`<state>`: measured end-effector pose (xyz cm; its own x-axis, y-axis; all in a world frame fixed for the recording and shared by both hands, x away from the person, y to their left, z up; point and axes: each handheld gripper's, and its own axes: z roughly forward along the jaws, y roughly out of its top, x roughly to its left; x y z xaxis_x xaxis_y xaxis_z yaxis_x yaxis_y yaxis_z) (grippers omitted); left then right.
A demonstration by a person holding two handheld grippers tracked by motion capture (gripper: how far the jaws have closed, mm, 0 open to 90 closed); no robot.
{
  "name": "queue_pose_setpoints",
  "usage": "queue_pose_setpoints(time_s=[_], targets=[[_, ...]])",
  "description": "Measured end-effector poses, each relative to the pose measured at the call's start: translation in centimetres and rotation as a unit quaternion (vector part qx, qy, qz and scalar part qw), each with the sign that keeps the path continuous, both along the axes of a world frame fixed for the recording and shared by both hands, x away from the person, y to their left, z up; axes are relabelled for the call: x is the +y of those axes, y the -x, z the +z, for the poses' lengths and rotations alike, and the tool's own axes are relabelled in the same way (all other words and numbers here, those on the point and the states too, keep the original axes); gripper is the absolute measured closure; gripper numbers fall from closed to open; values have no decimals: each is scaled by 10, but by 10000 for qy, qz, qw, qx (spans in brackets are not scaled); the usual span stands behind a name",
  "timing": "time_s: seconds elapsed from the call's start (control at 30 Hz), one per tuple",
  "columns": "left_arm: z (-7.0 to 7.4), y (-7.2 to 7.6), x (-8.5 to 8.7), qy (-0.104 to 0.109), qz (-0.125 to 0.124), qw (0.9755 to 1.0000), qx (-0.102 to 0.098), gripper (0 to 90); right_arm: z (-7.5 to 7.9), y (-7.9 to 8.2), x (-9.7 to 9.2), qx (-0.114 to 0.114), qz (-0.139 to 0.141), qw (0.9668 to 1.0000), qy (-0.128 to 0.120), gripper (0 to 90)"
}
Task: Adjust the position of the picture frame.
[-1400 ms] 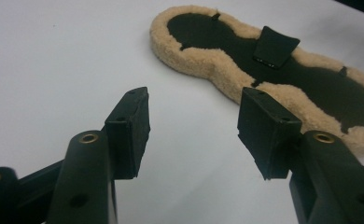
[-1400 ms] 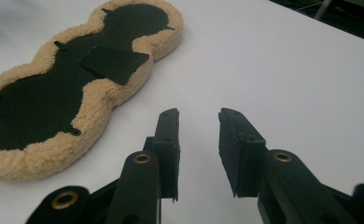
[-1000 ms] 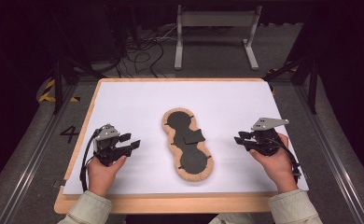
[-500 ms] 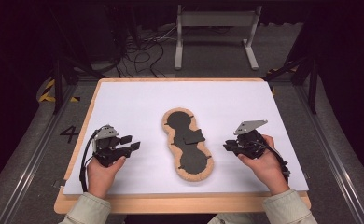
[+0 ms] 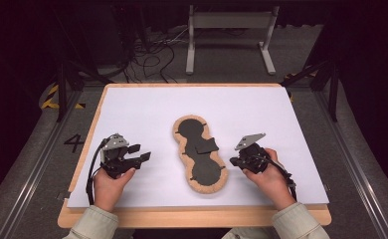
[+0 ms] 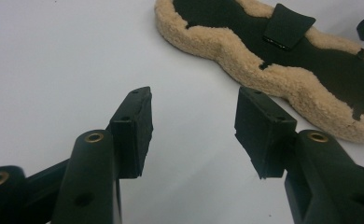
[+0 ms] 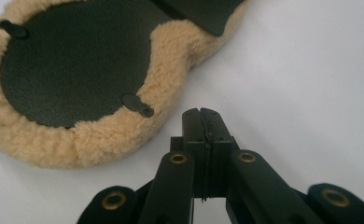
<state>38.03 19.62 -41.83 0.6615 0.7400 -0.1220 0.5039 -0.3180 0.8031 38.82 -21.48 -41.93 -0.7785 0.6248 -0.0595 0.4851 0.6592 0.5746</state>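
Note:
A peanut-shaped pad with a tan fleece rim and black leather middle (image 5: pixel 200 154) lies in the centre of the white table sheet (image 5: pixel 261 114); a black flap (image 5: pixel 206 146) lies across its waist. My left gripper (image 5: pixel 141 153) rests on the sheet to the pad's left, jaws open with nothing between them (image 6: pixel 194 130). My right gripper (image 5: pixel 234 161) sits just right of the pad's near lobe; its jaws have just been closing and now stand pressed together, empty (image 7: pixel 202 115), a short way from the fleece rim (image 7: pixel 124 135).
The sheet covers a wooden board (image 5: pixel 192 216) whose front edge runs below my hands. Beyond the table stand a grey metal frame (image 5: pixel 229 30) and loose cables (image 5: pixel 157 55) on the dark floor.
My right gripper has moved left and down toward the pad's near lobe, and its jaws have closed. The left gripper has stayed put.

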Motion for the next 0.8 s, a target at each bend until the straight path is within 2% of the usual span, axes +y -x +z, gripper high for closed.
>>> queue_pose_setpoints(time_s=[0.07, 0.17, 0.2, 0.23, 0.27, 0.57, 0.8], targets=[[0, 0, 0, -13, -13, 10000, -3, 477, -4, 0, 3, 51, 30, 10000, 56, 900], [0, 0, 0, -9, -11, 10000, 6, 476, -9, 3, 13, 199, 218, 9995, 92, 900], [0, 0, 0, -3, -6, 10000, -2, 476, -9, 3, 13, 199, 218, 9995, 92, 900], [0, 0, 0, 17, 4, 10000, 46, 475, -9, 5, 17, 63, 205, 9994, 270, 900], [0, 0, 0, 17, 4, 10000, 46, 475, -9, 5, 17, 63, 205, 9994, 270, 900], [-1, -1, 0, -19, 8, 10000, 40, 475, -7, 13, 29, 240, 474, 9985, 116, 900], [-2, -1, -1, -63, -68, 9999, 41, 479, -8, 19, 48, 348, 853, 9957, -4, 900]])
